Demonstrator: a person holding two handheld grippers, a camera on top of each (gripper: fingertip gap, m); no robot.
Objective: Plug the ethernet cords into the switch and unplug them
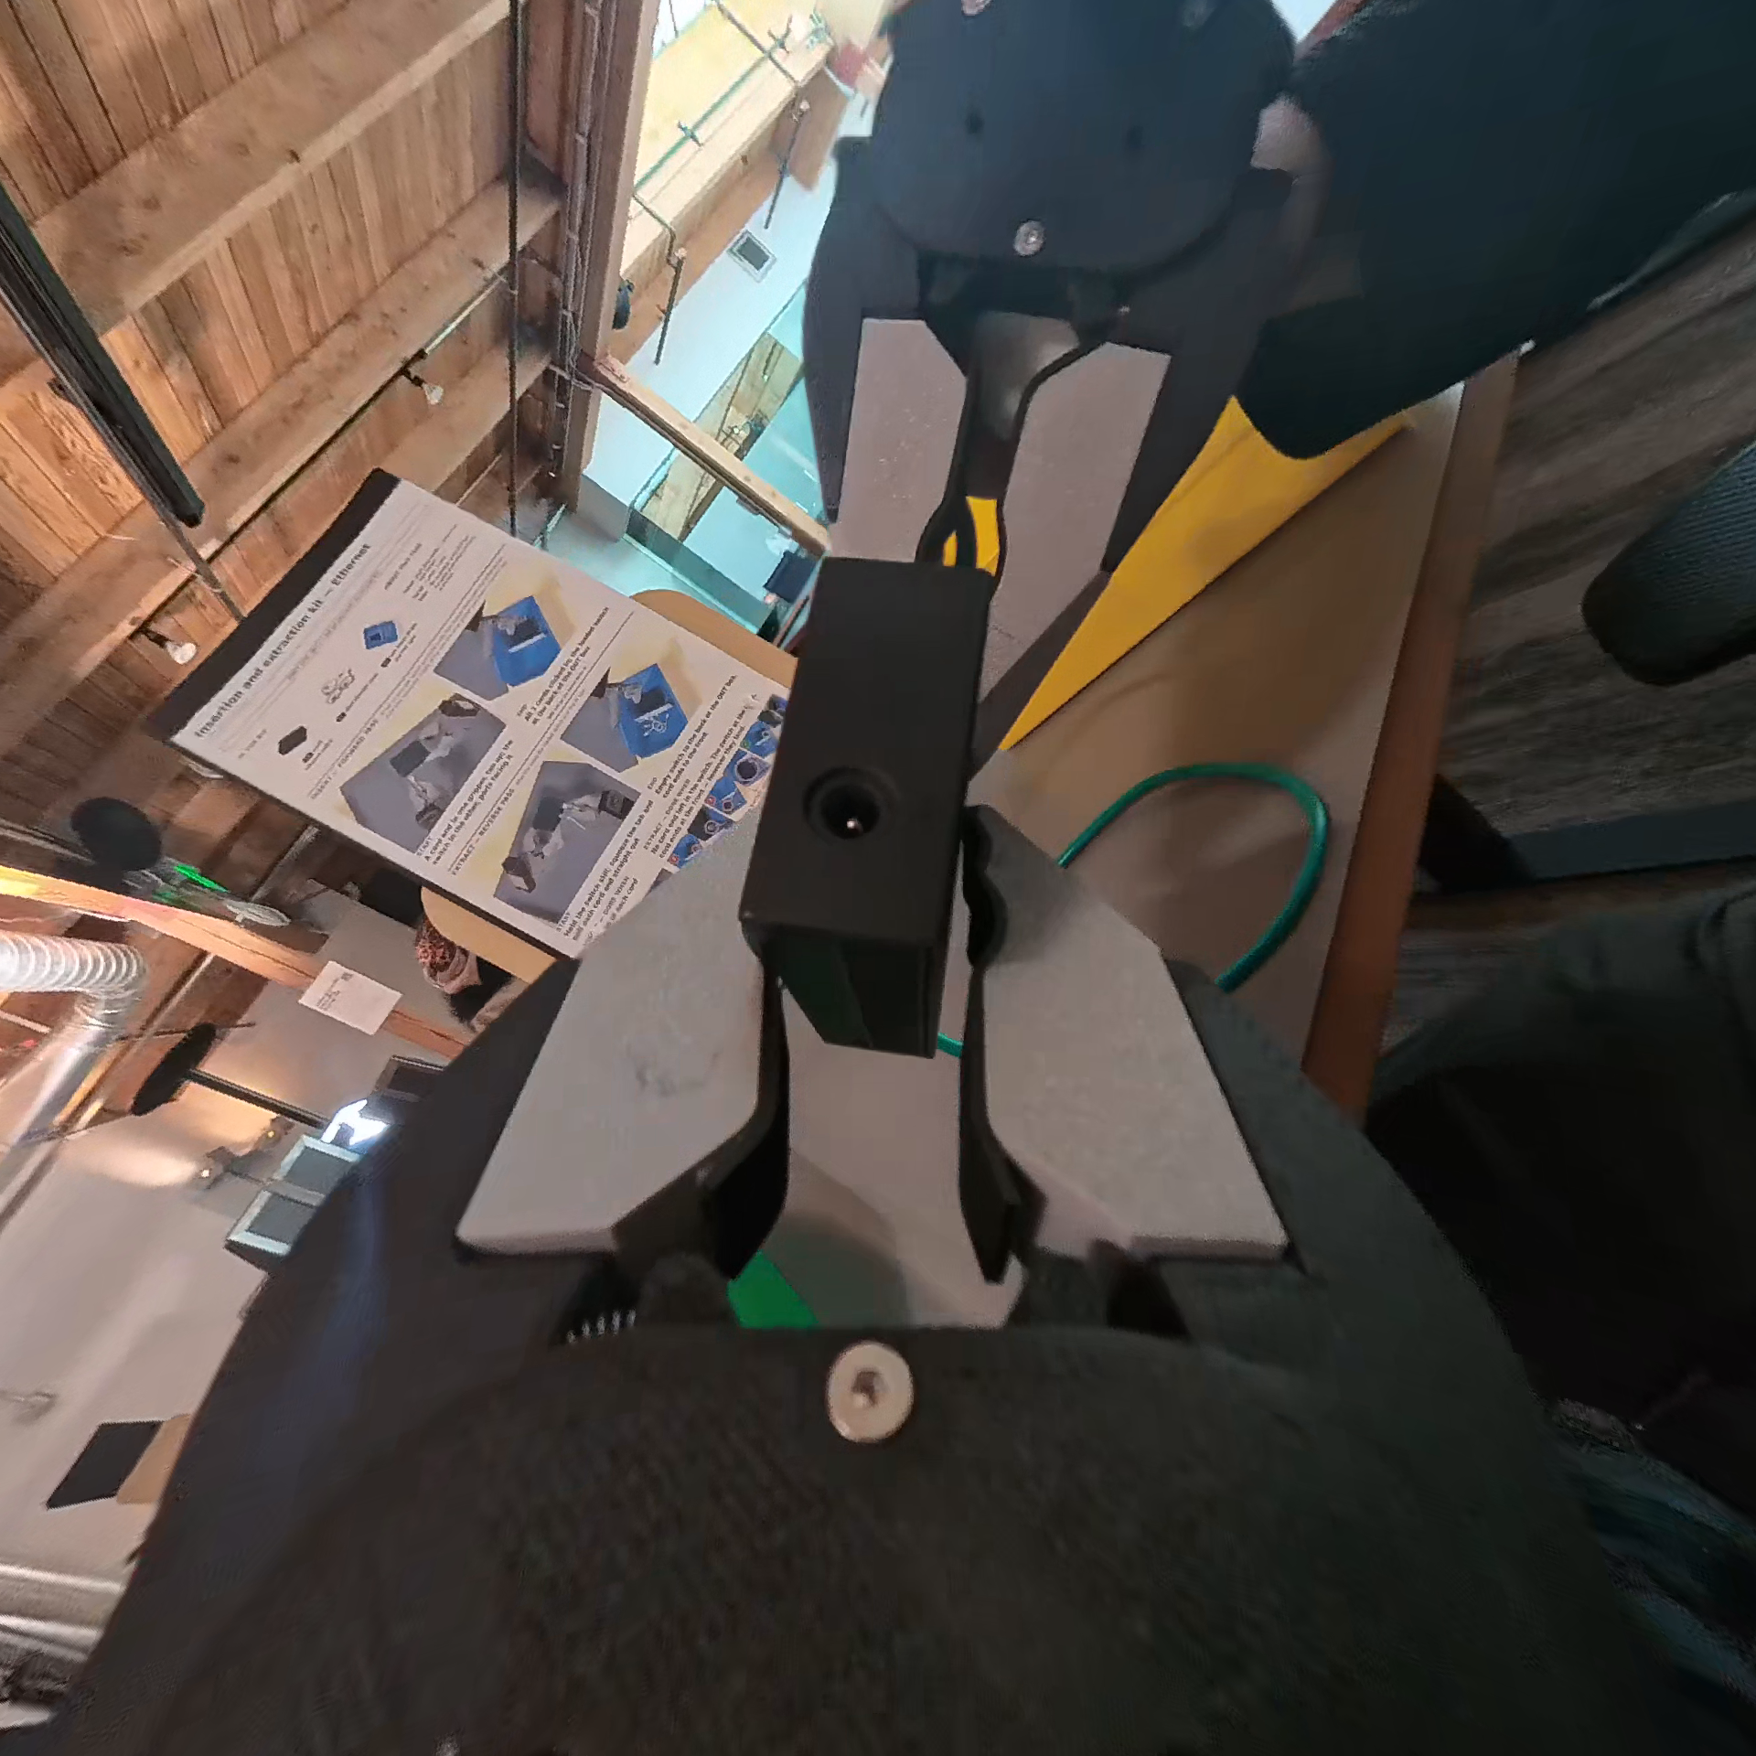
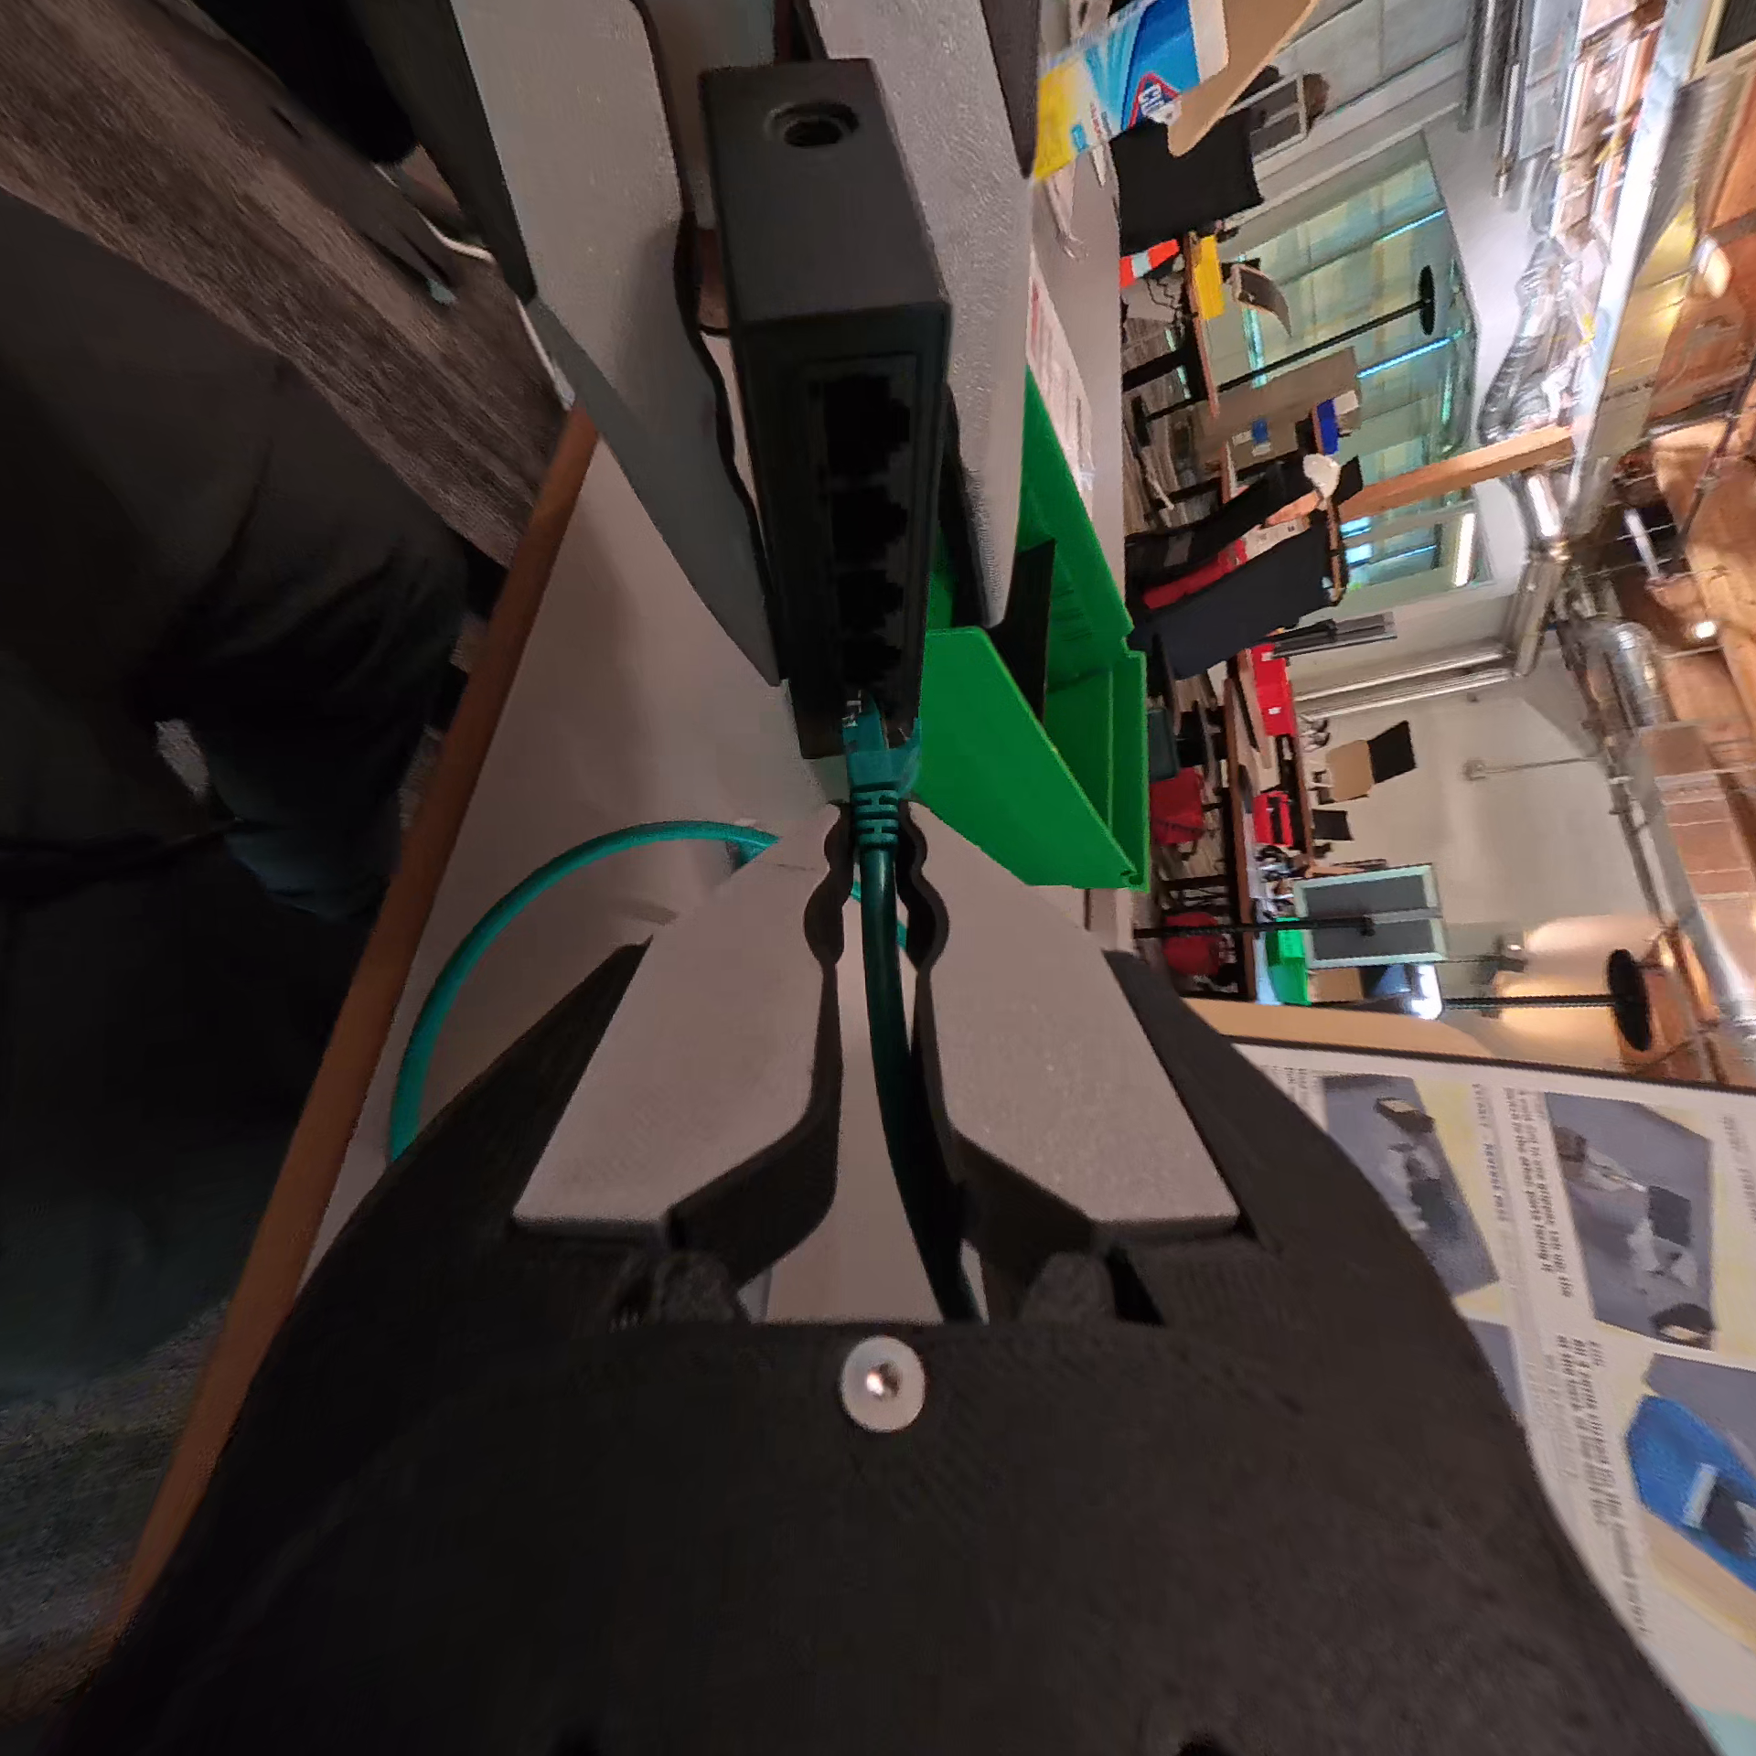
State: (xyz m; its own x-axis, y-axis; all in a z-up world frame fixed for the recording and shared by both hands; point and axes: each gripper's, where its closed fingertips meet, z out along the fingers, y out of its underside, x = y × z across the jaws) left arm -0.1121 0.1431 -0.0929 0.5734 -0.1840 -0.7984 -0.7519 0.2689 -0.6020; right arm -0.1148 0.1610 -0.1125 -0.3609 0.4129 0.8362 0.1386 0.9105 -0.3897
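The black switch (image 1: pixel 865 789) is upright between the fingers of my left gripper (image 1: pixel 869 855), which is shut on its body above the table. In the right wrist view the switch (image 2: pixel 836 285) shows its row of ports. A green ethernet cord (image 2: pixel 884 998) has its plug (image 2: pixel 874 751) in the end port nearest me. My right gripper (image 2: pixel 876 846) is shut on the cord's boot just behind the plug. The cord loops away over the table (image 2: pixel 494 931) (image 1: pixel 1311 827). My right gripper (image 1: pixel 979 532) also shows beyond the switch in the left wrist view.
A green plastic bin (image 2: pixel 1026 760) stands just beyond the switch. A yellow object (image 1: pixel 1188 570) lies on the grey table (image 1: pixel 1235 722). A printed instruction sheet (image 1: pixel 456 732) (image 2: pixel 1568 1283) is propped at the table's far side. The wooden table edge (image 2: pixel 456 760) and a black chair (image 1: pixel 1691 589) are close by. My two grippers' fingertips are within a few centimetres of each other.
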